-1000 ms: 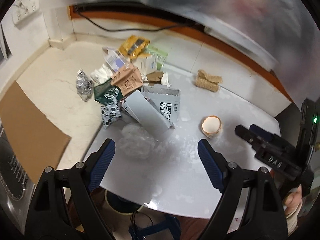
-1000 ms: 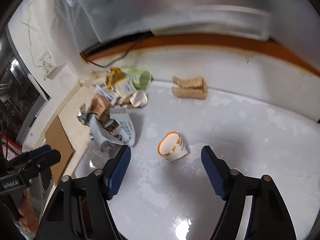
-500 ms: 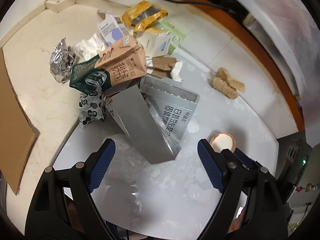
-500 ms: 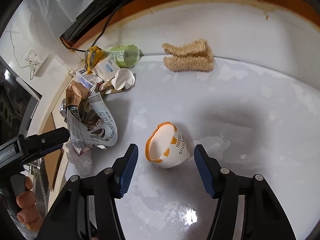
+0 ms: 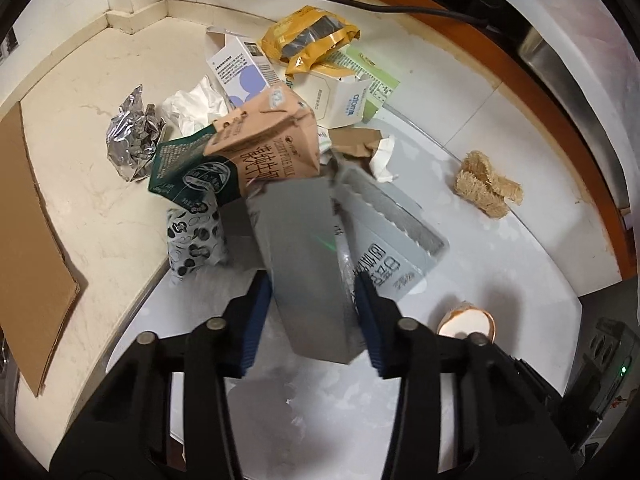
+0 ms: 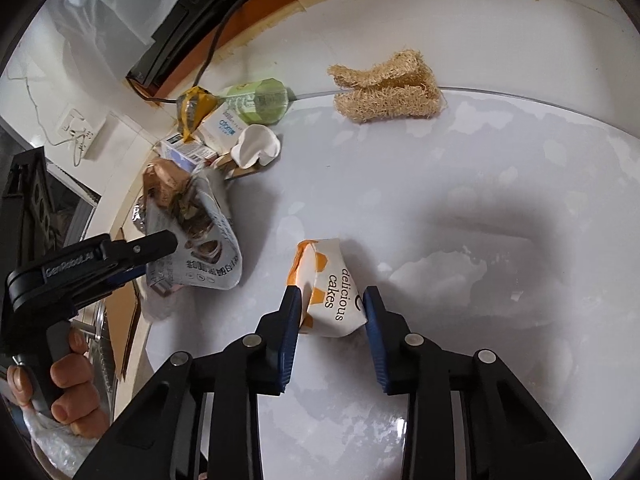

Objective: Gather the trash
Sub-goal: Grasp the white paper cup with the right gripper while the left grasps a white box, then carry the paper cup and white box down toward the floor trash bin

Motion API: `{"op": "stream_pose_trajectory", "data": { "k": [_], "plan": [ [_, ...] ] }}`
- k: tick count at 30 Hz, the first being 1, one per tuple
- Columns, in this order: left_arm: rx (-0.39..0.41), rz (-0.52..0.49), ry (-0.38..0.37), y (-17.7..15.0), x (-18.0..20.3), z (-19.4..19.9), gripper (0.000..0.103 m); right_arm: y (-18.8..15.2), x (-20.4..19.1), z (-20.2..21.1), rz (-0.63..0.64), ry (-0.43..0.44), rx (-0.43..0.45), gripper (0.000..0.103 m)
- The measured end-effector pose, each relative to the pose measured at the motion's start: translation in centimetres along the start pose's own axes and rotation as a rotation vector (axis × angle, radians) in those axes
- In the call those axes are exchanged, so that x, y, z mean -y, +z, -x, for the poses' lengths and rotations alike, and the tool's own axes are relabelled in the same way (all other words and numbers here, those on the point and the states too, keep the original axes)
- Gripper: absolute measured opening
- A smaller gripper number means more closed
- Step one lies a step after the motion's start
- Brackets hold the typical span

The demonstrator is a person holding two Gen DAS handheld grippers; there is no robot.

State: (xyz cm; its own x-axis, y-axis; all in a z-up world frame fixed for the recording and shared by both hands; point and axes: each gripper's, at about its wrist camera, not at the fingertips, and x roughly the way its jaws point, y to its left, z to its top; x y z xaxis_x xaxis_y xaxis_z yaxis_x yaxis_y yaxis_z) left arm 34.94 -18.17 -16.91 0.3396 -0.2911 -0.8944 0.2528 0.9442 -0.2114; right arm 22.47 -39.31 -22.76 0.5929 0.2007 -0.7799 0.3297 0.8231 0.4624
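A grey carton [image 5: 300, 240] leans out of a heap of packaging at the edge of the white table [image 5: 500, 264]. My left gripper [image 5: 312, 312] is closing on it, and both blue pads touch its sides. The same gripper [image 6: 156, 248] shows from the side in the right wrist view, held by a person's hand [image 6: 72, 392]. A white and orange paper cake cup [image 6: 332, 276] lies on its side, squeezed narrow. My right gripper [image 6: 332, 316] is closing on it with both pads against its walls. The cup's rim [image 5: 468, 322] peeks out behind my left gripper's right finger.
The heap holds a brown milk carton [image 5: 272, 144], a green carton [image 5: 188, 168], crumpled foil [image 5: 134, 136], a yellow packet [image 5: 308, 36] and white boxes. A loofah sponge [image 6: 388, 88] lies at the table's far side. Brown cardboard [image 5: 28, 240] lies on the counter at left.
Both grippers came down and their jaws narrowed. The left one now straddles and touches the grey carton; the right one has squeezed the cake cup, which was round before.
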Motion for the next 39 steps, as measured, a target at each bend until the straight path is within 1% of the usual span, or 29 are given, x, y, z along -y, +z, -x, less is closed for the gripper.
{"op": "stream_pose_trajectory", "data": {
  "k": [1,2,5,8,12,16,19,22,28,31,34,36,39],
  "plan": [
    [0.007,-0.004,-0.006,-0.1,0.0,0.2,0.033,-0.1,0.0,0.3,0.002,0.005,0.004,0.031],
    [0.016,-0.015,-0.013,-0.3,0.2,0.4,0.032,-0.3,0.0,0.6,0.004,0.009,0.007,0.031],
    [0.054,-0.037,-0.012,-0.9,0.6,1.6,0.032,-0.7,-0.5,1.7,0.015,0.016,0.024,0.031],
    [0.094,-0.041,-0.031,-1.6,0.7,3.8,0.032,-1.4,-1.1,3.5,0.025,0.028,0.048,0.031],
    [0.174,-0.029,-0.056,-3.1,0.5,8.2,0.032,-2.6,-1.6,6.4,0.033,0.049,0.072,0.031],
    [0.239,-0.012,-0.073,-5.4,-1.1,13.1,0.032,-4.8,-3.1,10.0,0.061,0.070,0.099,0.031],
    [0.298,-0.006,-0.079,-8.1,-2.5,17.2,0.032,-7.1,-4.8,13.1,0.094,0.088,0.120,0.031],
    [0.356,0.000,-0.072,-11.6,-4.3,21.4,0.032,-9.4,-6.5,15.3,0.125,0.098,0.132,0.031],
    [0.437,0.007,-0.041,-19.1,-7.8,27.5,0.032,-15.1,-11.1,18.5,0.213,0.115,0.131,0.031],
    [0.461,0.017,-0.028,-22.7,-9.9,29.5,0.032,-18.2,-13.3,18.8,0.261,0.123,0.121,0.031],
    [0.473,0.026,-0.012,-26.0,-11.9,30.6,0.032,-21.2,-15.8,18.5,0.318,0.132,0.096,0.031],
    [0.481,0.027,-0.001,-27.8,-13.0,30.8,0.032,-23.1,-17.5,18.1,0.367,0.149,0.063,0.031],
    [0.485,0.037,0.023,-30.6,-14.6,30.6,0.032,-25.8,-19.4,17.7,0.422,0.151,0.047,0.031]
  ]
}}
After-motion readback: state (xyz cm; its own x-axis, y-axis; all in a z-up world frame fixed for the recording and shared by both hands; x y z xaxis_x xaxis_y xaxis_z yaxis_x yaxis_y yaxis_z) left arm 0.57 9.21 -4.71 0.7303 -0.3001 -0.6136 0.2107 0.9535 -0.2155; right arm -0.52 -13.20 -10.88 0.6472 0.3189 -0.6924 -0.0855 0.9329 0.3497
